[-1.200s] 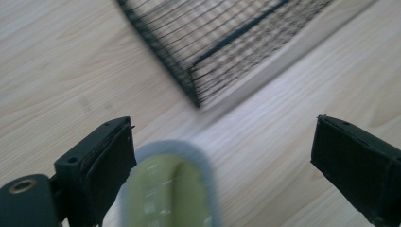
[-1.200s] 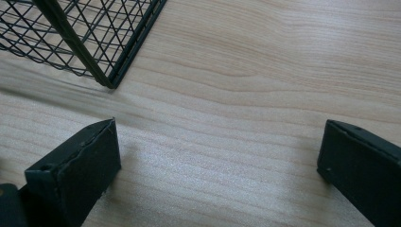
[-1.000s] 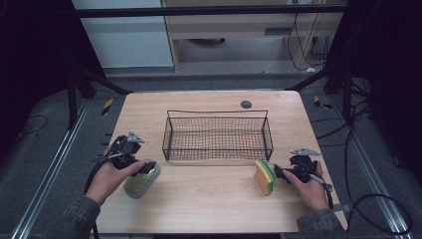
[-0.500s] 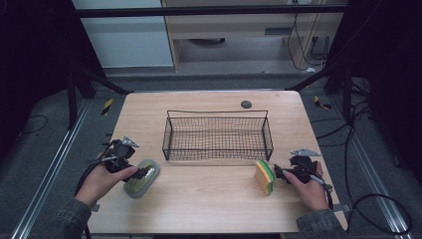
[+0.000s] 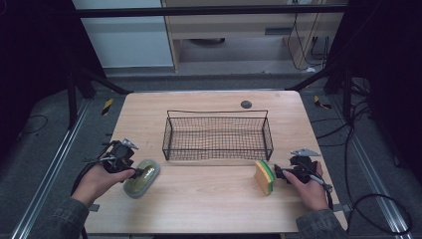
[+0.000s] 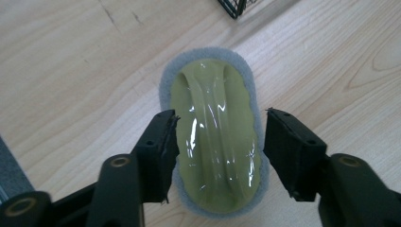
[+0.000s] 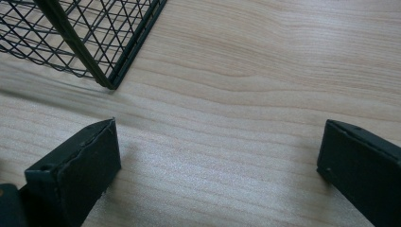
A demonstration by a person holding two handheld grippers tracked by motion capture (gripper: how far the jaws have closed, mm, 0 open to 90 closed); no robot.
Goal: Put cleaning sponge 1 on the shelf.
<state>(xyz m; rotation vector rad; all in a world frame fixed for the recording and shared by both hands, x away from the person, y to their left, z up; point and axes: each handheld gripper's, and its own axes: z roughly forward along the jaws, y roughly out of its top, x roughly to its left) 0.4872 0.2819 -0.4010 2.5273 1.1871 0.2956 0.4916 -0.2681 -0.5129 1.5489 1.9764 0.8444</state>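
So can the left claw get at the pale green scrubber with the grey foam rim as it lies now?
Probably yes: the left claw straddles the pale green scrubber with the grey foam rim, its jaws just closing, a gap still at the right pad; nothing lies between.

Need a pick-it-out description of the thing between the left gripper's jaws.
Start at the black wire basket mid-table; off its near left corner lies a scrub pad. It is oval, with a glossy yellow-green moulded top on a grey foam base, straddled by the left gripper. The striped sponge opposite is a block.

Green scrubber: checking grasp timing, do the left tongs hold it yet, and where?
Not yet: the left tongs have just been closing across the green scrubber, at its long sides, one pad still apart.
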